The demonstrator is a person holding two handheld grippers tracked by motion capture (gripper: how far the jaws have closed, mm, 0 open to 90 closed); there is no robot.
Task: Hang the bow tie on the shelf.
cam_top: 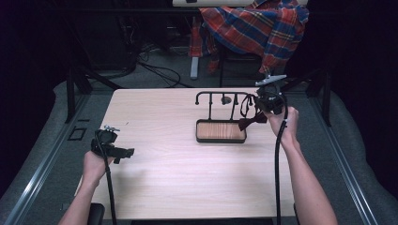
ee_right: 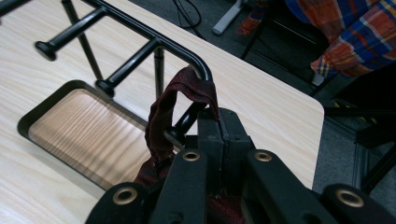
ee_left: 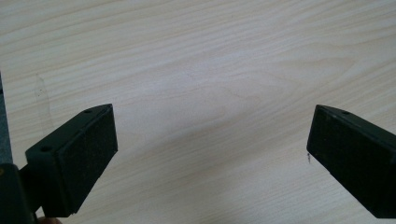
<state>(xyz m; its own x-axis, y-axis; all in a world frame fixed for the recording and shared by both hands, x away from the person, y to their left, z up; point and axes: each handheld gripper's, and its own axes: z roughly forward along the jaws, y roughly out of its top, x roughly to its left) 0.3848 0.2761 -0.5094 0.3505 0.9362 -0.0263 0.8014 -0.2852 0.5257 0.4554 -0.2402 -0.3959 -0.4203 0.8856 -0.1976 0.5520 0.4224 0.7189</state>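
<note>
Here, nearest us at lower left of the high view, the left gripper (cam_top: 123,152) hangs over bare table (cam_top: 178,178) with its jaws spread wide and nothing between them. Right of centre, the right gripper (cam_top: 259,104) is clamped on the dark red bow tie (cam_top: 251,121), whose strap loops up to the black rack (cam_top: 220,96) above its wooden tray (cam_top: 220,131); in the right gripper view the strap (ee_right: 161,116) drapes over the rail's bend. We judge the tie light, soft and floppy, best pinched on the strap near the knot, while the plaid shirt (cam_top: 258,26) hangs at the top.
</note>
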